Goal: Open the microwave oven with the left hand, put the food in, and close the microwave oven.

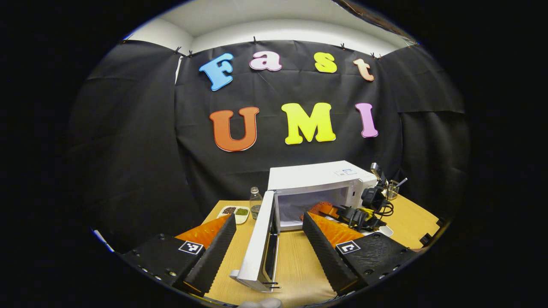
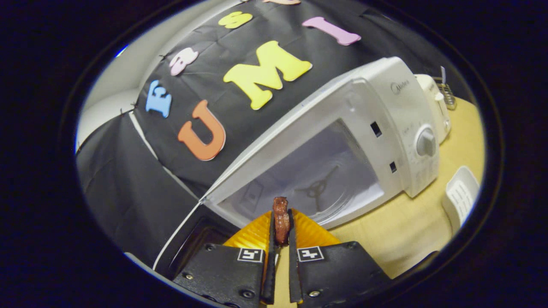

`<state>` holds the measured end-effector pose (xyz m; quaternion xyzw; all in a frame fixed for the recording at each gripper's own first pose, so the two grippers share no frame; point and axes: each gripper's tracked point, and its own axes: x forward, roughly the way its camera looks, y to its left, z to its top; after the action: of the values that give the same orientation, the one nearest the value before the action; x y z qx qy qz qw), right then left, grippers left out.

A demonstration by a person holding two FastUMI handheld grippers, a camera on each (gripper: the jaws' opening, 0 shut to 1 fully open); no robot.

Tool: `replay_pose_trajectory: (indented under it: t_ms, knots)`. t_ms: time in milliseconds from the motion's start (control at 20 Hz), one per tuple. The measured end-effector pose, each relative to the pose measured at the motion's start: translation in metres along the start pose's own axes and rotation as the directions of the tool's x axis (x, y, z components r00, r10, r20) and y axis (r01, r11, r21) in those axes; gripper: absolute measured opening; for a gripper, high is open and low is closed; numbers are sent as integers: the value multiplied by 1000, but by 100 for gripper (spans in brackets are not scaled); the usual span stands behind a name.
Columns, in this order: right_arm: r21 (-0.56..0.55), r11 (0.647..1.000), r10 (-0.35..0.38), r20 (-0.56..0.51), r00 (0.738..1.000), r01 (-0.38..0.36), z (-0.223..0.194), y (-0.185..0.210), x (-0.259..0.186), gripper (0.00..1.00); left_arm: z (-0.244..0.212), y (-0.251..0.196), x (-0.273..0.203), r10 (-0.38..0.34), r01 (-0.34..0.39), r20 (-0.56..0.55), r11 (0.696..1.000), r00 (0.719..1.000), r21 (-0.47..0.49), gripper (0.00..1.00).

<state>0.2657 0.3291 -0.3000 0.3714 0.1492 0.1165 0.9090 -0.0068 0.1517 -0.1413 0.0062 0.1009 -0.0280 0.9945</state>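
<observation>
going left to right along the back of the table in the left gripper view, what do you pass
snack tray → glass bottle → open microwave door → microwave oven → right tongs → wire basket

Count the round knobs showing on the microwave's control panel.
1. A grey knob sits midway down the microwave control panel in the right gripper view; others may exist, unclear at this angle.

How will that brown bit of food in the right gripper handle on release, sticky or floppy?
The food probably has a little give: the right gripper pinches it thin, yet its tip stands upright above the fingers, so it isn't floppy. Its glossy surface suggests it may cling to a pad on release. It looks light, unlikely to roll far inside the microwave.
</observation>
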Motion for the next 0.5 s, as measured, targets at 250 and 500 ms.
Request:
replay_pose_trajectory:
  t_ms: [250, 500]
  knots:
    - [219, 968, -137, 51, 989, 123, -23, -23, 56, 16, -20, 12, 2, -16, 16, -42, 1000, 999, 1, 96]
    - [171, 971, -186, 108, 977, 166, -21, -31, 88, 18, -30, 22, 8, -16, 16, -59, 1000, 998, -5, 97]
